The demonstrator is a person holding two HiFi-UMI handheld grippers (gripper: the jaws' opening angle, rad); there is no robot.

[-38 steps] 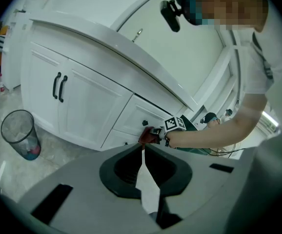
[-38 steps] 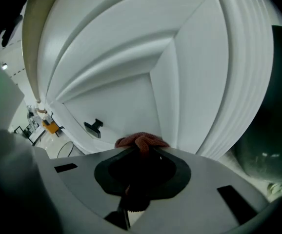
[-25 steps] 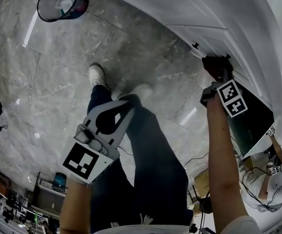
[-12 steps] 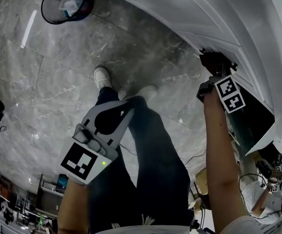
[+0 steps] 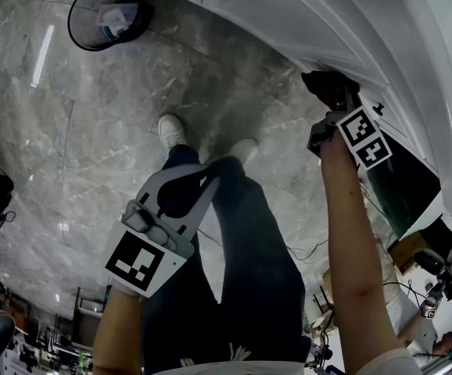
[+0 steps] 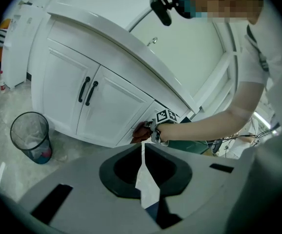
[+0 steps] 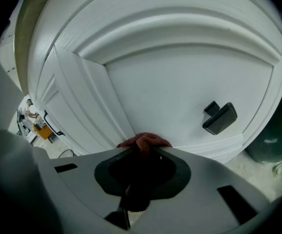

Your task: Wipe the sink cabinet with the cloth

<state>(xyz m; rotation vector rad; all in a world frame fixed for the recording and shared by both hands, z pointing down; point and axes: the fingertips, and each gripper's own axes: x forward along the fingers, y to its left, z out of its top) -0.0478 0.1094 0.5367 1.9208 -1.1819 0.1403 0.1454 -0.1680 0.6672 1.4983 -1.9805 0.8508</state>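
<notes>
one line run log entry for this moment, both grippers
right hand-held gripper: shut on cloth | cloth: against white cabinet door, near black handle | left hand-held gripper: shut, empty, away from cabinet

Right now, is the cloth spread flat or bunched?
Bunched: the red cloth sits wadded in the right gripper, jaws shut on it, at the white cabinet door.

The bunched reddish-brown cloth (image 7: 144, 143) is pressed against the lower panelled front of the white sink cabinet (image 7: 180, 77).
</notes>
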